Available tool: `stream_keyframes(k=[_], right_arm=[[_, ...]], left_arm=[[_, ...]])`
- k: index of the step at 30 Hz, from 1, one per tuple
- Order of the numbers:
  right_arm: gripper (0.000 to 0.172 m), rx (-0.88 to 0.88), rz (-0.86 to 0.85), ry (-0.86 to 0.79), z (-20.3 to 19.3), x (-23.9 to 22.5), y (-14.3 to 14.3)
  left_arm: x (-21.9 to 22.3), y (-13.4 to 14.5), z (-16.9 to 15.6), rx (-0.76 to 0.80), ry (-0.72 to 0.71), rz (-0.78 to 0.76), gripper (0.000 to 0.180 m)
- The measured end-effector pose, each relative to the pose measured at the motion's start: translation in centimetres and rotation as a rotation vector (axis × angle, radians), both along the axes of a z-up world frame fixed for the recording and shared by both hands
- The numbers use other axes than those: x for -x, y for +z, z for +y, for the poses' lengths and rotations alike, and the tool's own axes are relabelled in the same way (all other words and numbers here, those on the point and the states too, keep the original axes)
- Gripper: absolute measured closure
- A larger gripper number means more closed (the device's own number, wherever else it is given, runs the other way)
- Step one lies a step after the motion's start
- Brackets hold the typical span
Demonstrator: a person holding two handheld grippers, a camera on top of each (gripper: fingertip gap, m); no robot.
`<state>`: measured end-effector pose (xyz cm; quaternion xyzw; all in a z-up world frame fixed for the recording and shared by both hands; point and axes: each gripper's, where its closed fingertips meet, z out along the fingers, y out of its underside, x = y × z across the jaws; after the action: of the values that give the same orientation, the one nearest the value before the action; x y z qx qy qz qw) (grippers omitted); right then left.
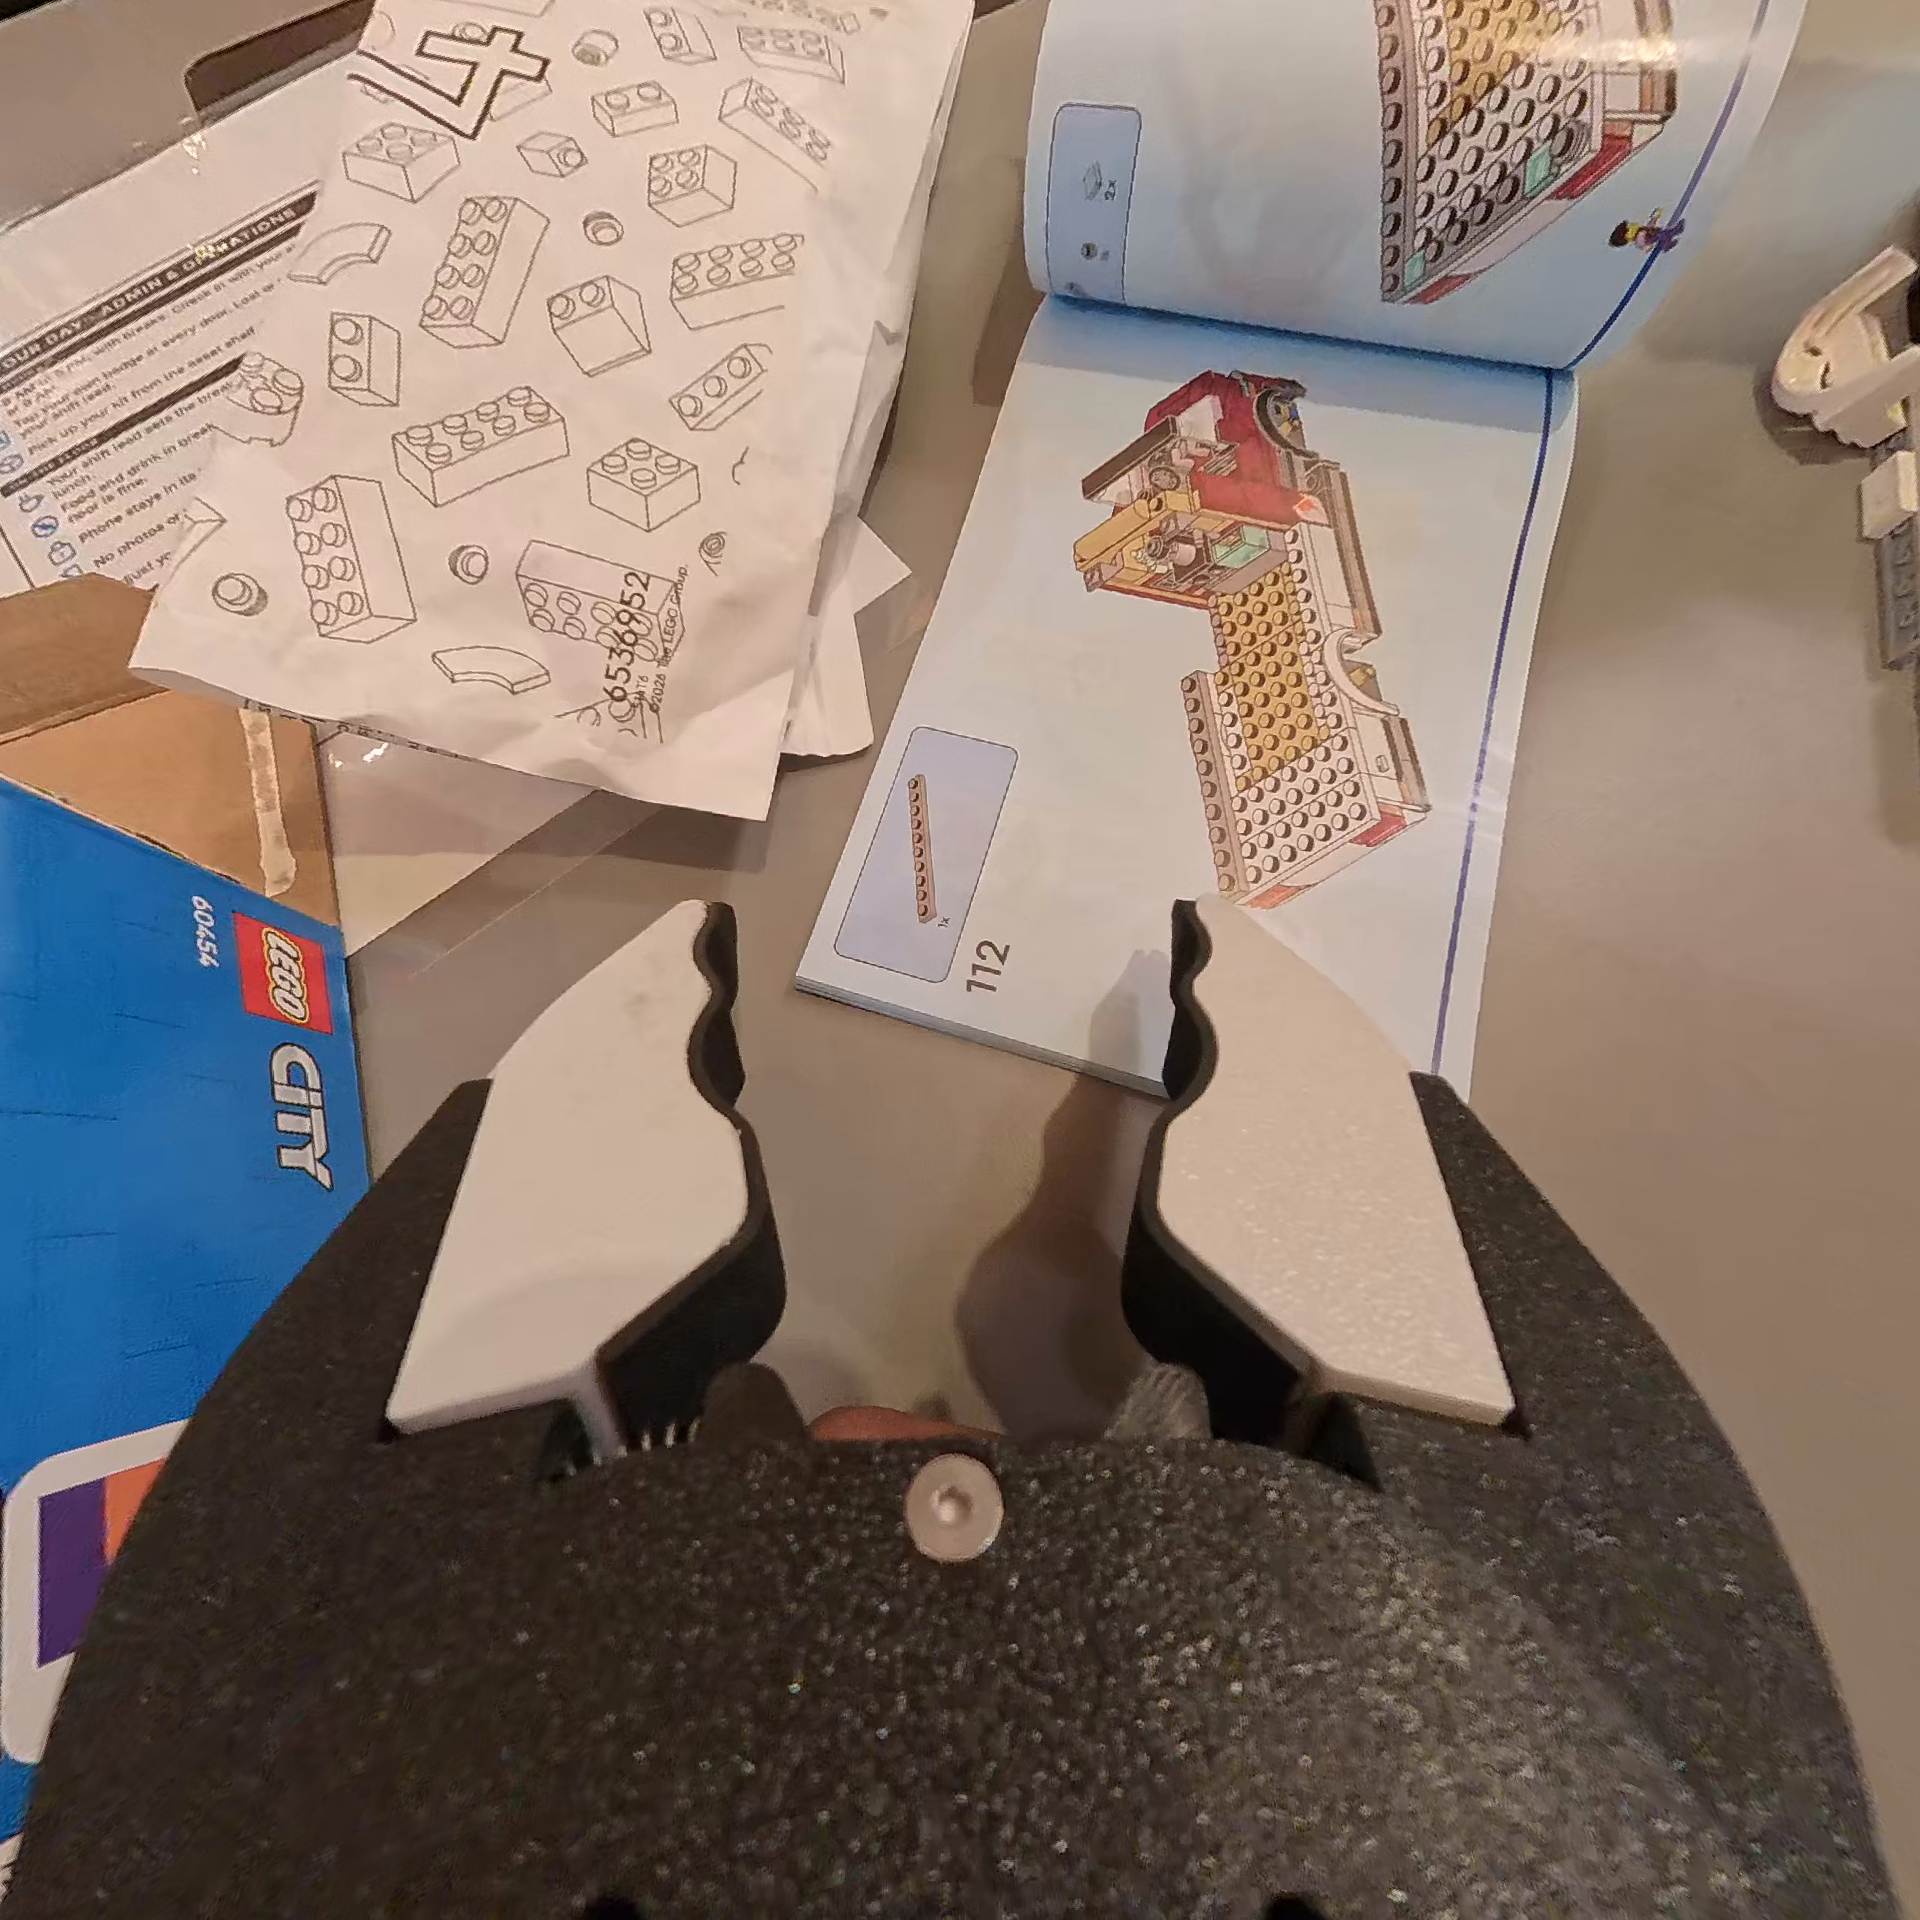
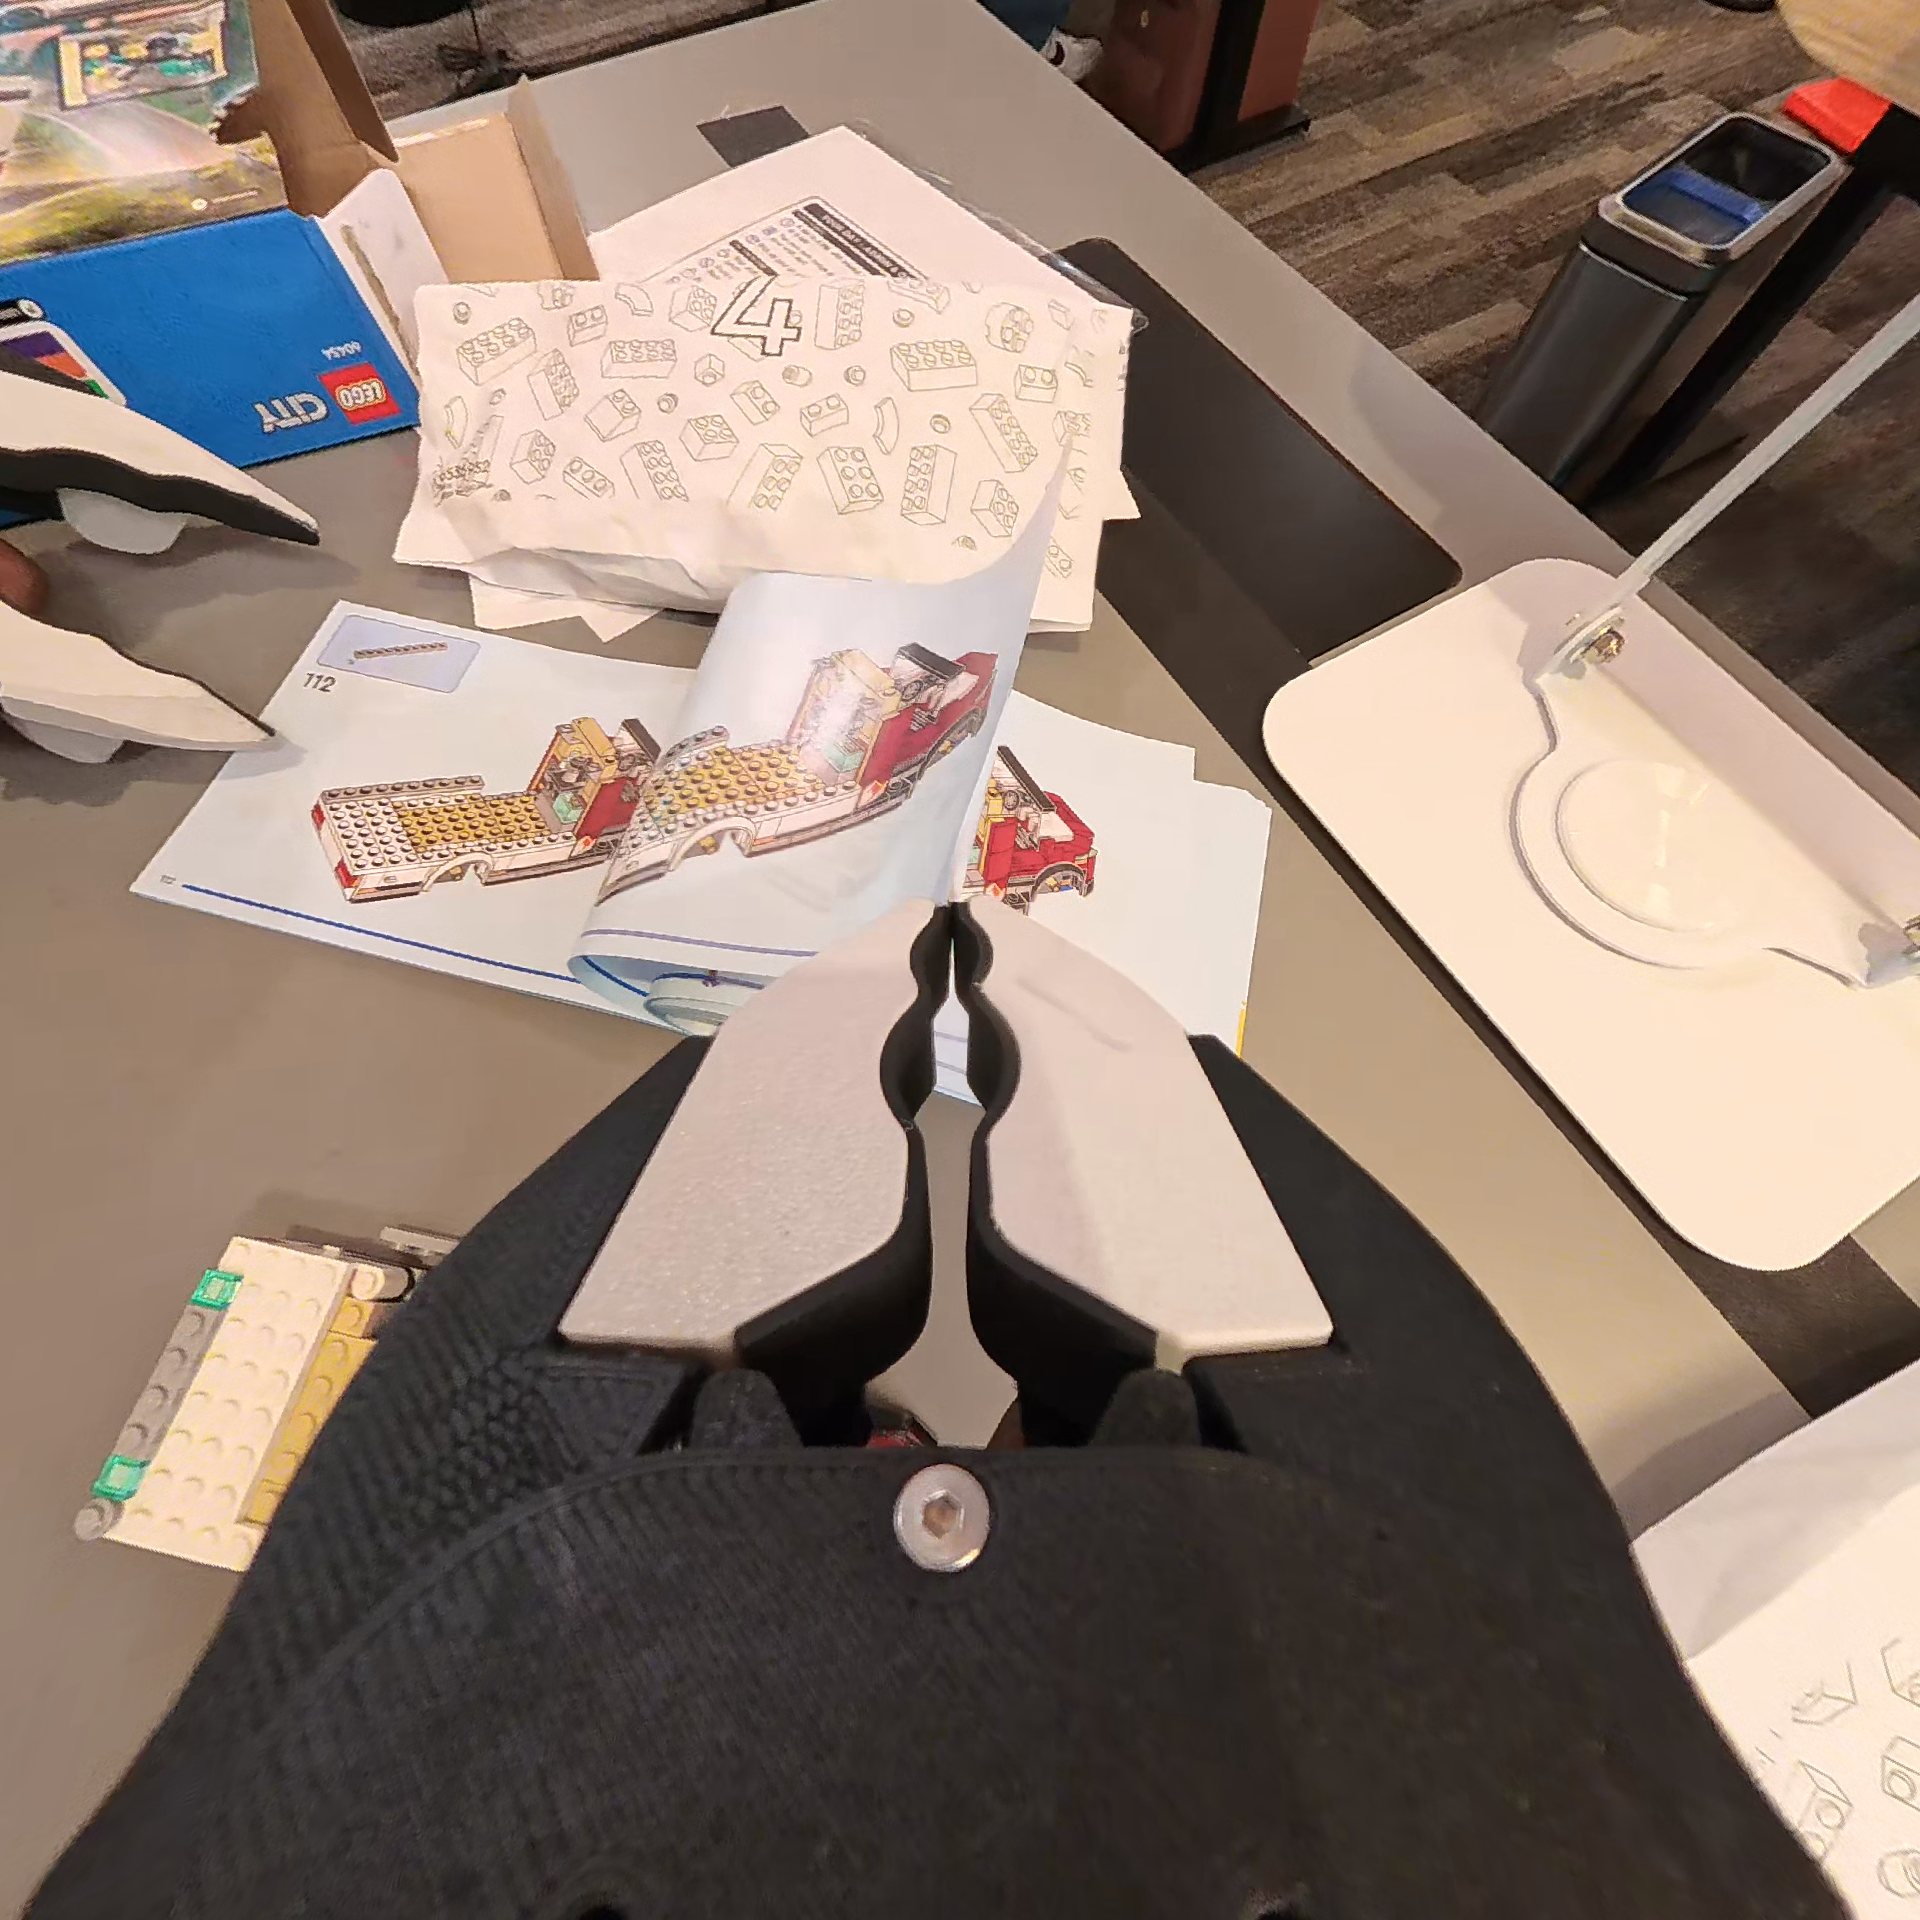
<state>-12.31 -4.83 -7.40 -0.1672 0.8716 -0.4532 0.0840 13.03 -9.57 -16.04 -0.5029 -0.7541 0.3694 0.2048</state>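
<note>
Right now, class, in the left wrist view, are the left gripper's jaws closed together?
No, the left gripper has its jaws spread wide apart above the table, its right fingertip over the open instruction booklet.

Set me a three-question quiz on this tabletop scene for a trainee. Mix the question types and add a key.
1. True or false: the left gripper has its fingers spread wide and grips nothing.
2. Multiple choice: what is the right gripper pinching at its tips? A) a white brick plate; B) a lifted, curled booklet page; C) a cardboard flap.
3. Short answer: what colour is the box lying beside the white paper bag printed with brick outlines?

Key: 1 true; 2 B; 3 blue.
</note>
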Motion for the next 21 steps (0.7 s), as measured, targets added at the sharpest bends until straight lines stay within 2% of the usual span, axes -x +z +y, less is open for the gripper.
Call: stream_keyframes(k=[21], right_arm=[[0.172, -0.027, -0.013, -0.007, 0.06, 0.65, -0.75]], left_arm=[[-0.01, -0.36, -0.19, -0.005, 0.012, -0.008, 0.1]])
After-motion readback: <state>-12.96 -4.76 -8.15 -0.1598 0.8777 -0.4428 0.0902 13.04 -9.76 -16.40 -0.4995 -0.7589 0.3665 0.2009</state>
